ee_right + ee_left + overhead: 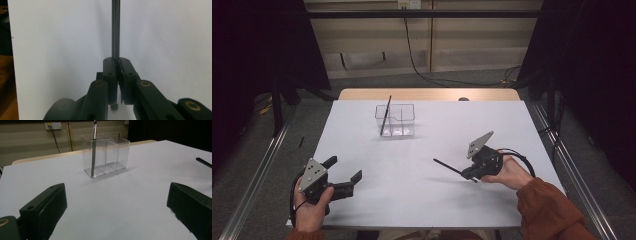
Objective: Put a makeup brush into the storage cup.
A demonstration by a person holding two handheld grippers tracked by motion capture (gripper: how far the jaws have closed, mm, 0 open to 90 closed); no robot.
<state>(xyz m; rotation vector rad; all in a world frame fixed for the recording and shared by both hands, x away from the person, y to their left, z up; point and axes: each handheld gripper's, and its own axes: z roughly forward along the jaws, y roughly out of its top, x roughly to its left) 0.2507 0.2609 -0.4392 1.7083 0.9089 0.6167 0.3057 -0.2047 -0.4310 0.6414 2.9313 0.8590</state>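
Right gripper point(474, 172) is pinching a thin dark rod point(447, 166) near the bench's right edge, left gripper point(346, 172) idling wide open, so next it's probably needing lifting into the clear plastic divided holder point(396, 120).

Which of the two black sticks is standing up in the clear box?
The thin stick leaning in the clear box's left compartment. The other stick is clamped in the right gripper, nearly level above the table.

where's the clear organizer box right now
In the high view the clear organizer box stands at the far middle of the white table, one dark stick upright in its left compartment, beyond both grippers.
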